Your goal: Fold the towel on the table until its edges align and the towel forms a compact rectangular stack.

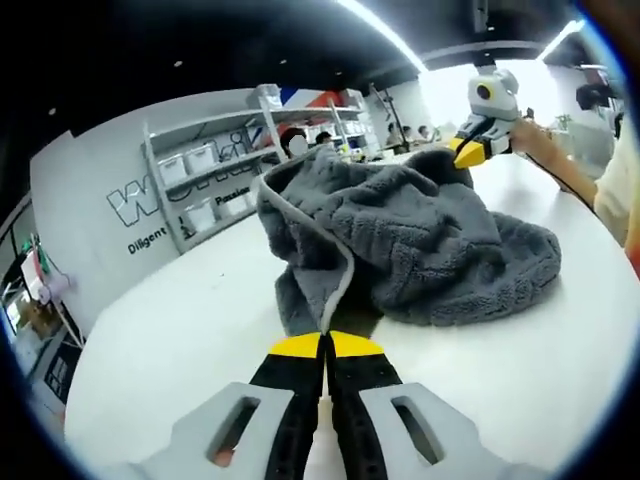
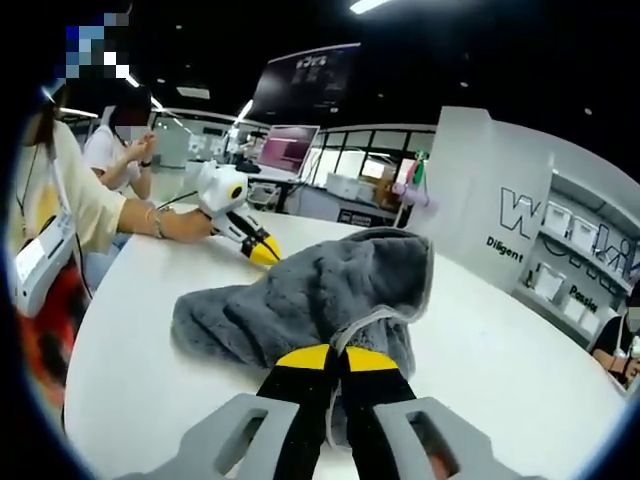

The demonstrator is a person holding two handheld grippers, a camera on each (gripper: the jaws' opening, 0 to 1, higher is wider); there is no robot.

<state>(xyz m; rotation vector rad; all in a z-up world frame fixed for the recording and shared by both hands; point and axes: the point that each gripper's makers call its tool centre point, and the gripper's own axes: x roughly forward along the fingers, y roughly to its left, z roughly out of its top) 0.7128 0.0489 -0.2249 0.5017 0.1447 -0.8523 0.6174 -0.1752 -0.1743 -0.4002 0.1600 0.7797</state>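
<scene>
Yellow-tipped left gripper (image 1: 326, 345), jaws pressed together, pinches the near hem of the fluffy grey towel (image 1: 420, 250); right gripper (image 2: 338, 358) likewise clamps the opposite edge. Towel lies bunched mid-way on the white round bench (image 1: 150, 340), lifted at both ends, probably to spread it before folding.

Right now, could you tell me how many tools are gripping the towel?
2: the left tool is shut on one edge of the grey towel, and the right tool is shut on the opposite edge.
</scene>
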